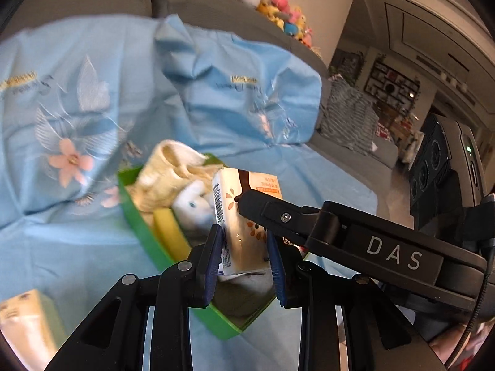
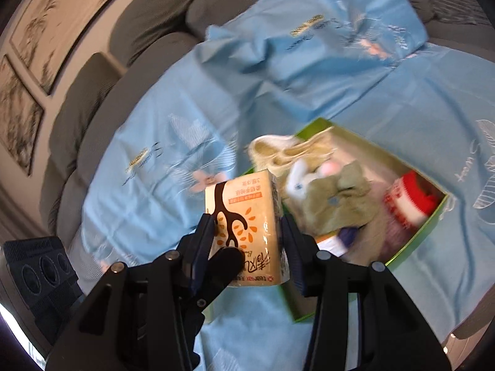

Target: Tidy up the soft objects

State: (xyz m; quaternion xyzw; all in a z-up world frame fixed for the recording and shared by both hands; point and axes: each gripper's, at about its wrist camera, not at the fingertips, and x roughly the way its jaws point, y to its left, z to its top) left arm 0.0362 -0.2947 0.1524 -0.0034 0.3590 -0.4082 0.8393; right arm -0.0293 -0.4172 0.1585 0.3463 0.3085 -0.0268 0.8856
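Tissue pack sits pinched between both my grippers, left gripper and right gripper each clamped on it, held just above the green box of socks, I judge to steady its squashy wrapper.

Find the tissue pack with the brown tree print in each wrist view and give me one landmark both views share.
Left wrist: the tissue pack sits just below centre, clamped between both grippers, above the green box.
Right wrist: the tissue pack is at centre, between this gripper's fingers.
Shared landmark: the green box of soft items on the blue sheet.
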